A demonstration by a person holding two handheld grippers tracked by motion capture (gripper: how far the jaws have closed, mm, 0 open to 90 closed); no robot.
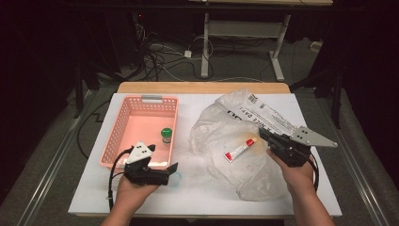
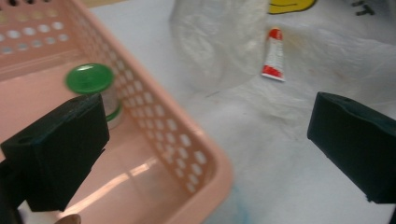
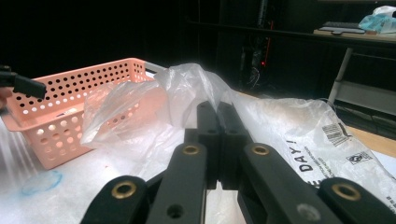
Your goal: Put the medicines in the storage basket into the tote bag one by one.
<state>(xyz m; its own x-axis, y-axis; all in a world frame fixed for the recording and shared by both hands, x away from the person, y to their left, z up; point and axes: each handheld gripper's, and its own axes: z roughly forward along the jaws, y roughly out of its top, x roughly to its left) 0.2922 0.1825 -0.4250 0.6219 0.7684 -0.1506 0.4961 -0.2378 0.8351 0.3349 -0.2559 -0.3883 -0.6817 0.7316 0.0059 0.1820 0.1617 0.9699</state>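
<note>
A pink perforated basket (image 1: pixel 141 100) stands at the table's left, and a small jar with a green lid (image 1: pixel 166 135) sits upright in it. My left gripper (image 1: pixel 163 157) hovers at the basket's near right corner, open wide and holding nothing. In the left gripper view its jaws straddle the basket's rim (image 2: pixel 154 112), with the jar (image 2: pixel 90 79) just beyond the left jaw. A red and white tube (image 1: pixel 240 149) lies on a crumpled clear plastic bag (image 1: pixel 221 127). My right gripper (image 1: pixel 262 133) is shut at the bag's right side. I cannot tell whether film is pinched between its jaws.
The white table (image 1: pixel 197 193) carries a faint blue ring mark (image 1: pixel 175 181) near the left gripper. The bag's printed flap (image 1: pixel 270 115) spreads toward the back right. Cables and a desk frame (image 1: pixel 205 42) stand on the dark floor beyond the table.
</note>
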